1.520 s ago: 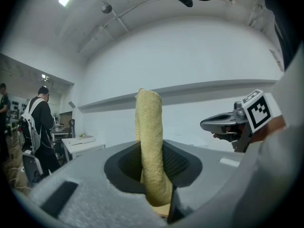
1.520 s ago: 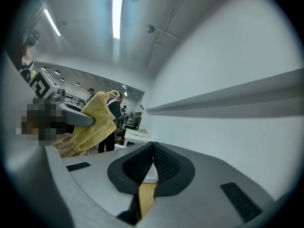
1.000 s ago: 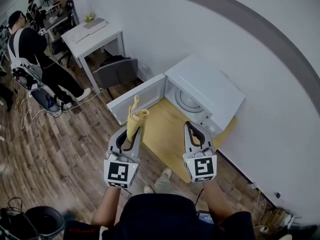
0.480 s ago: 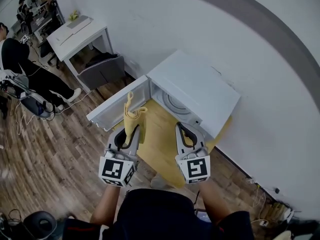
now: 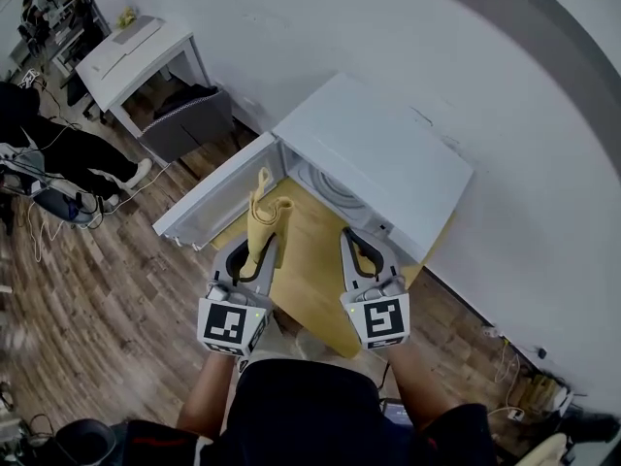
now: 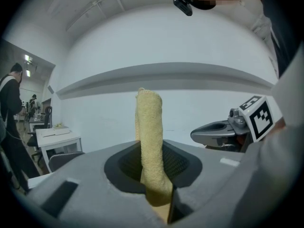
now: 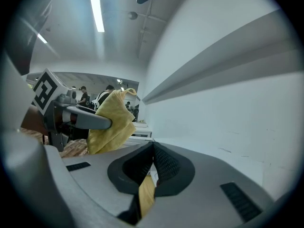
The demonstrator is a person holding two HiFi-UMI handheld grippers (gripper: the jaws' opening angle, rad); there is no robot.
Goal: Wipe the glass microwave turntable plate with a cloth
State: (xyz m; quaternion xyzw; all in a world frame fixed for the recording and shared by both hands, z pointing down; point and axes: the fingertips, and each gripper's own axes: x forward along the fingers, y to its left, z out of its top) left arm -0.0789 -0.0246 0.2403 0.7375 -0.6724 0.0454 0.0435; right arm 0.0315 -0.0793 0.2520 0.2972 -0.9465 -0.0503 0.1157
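The left tongs (image 5: 256, 252) are clamped on a yellow cloth (image 5: 262, 214), which stands up out of the closed jaws as a loose roll with its top end flopping over. The right tongs (image 5: 356, 245) are pressed shut with nothing between the jaws. Both tongs point toward the open front of the white microwave (image 5: 383, 149), side by side and apart from each other. The left ones are nearer its swung-out door (image 5: 215, 205), the right ones nearer its right-hand side. Neither reaches inside the microwave. They hover in front of its opening, above the yellow wooden table (image 5: 312, 284) on which the microwave stands.

The glass turntable plate (image 5: 328, 186) lies flat inside the microwave, only its near part showing under the edge of the roof, and the cloth does not touch it. The door hangs from the microwave's left side and stands wide open toward the person.

A white wall (image 5: 505, 105) rises behind the microwave. Left of the microwave along that wall, a grey chair (image 5: 189, 124) sits by a white desk (image 5: 136, 51). Further left of the microwave, a person in dark clothes (image 5: 44, 139) is on the wooden floor (image 5: 97, 289), with cables lying near them
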